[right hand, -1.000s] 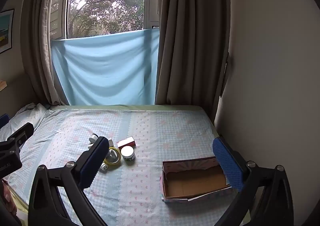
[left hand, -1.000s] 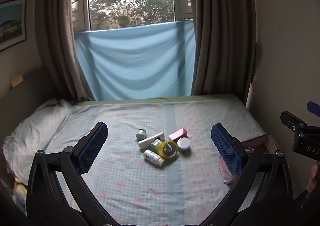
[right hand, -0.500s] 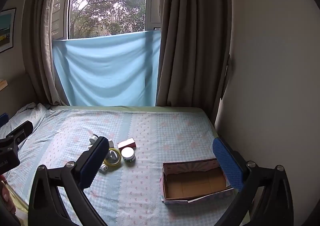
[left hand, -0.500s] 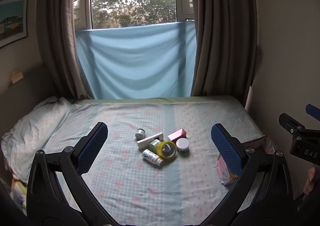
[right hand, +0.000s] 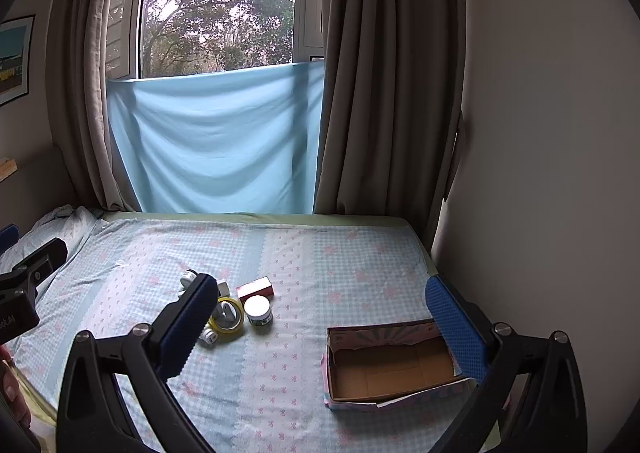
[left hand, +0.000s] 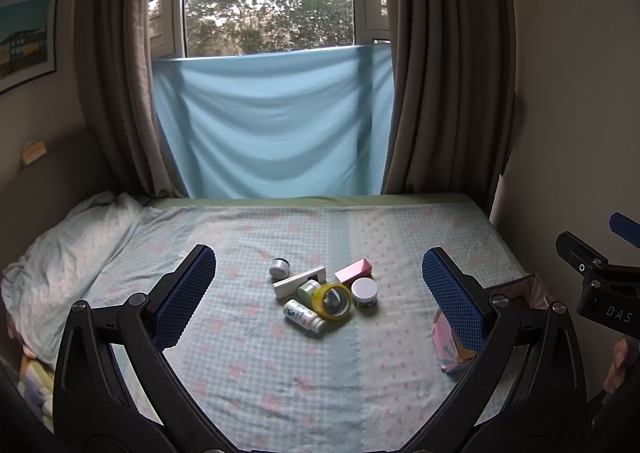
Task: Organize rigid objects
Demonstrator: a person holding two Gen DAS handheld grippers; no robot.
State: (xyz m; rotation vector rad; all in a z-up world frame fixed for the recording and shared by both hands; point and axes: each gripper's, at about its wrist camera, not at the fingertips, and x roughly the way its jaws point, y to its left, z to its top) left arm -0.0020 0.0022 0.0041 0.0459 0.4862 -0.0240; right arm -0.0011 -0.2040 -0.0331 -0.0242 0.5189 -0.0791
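Observation:
A cluster of small objects lies mid-bed: a yellow tape roll, a white-lidded jar, a pink box, a white flat bar, a small white bottle and a small round jar. The tape roll, the white-lidded jar and the pink box also show in the right wrist view. An open, empty cardboard box sits to their right. My left gripper is open, well short of the cluster. My right gripper is open and empty, between cluster and box.
The bed has a checked sheet, with a pillow at its left end. A blue cloth and brown curtains hang behind. A wall borders the bed's right side, close to the box.
Both views have shifted slightly; the cluster sits a little higher in the left wrist view. Both grippers stay open and the objects have not moved.

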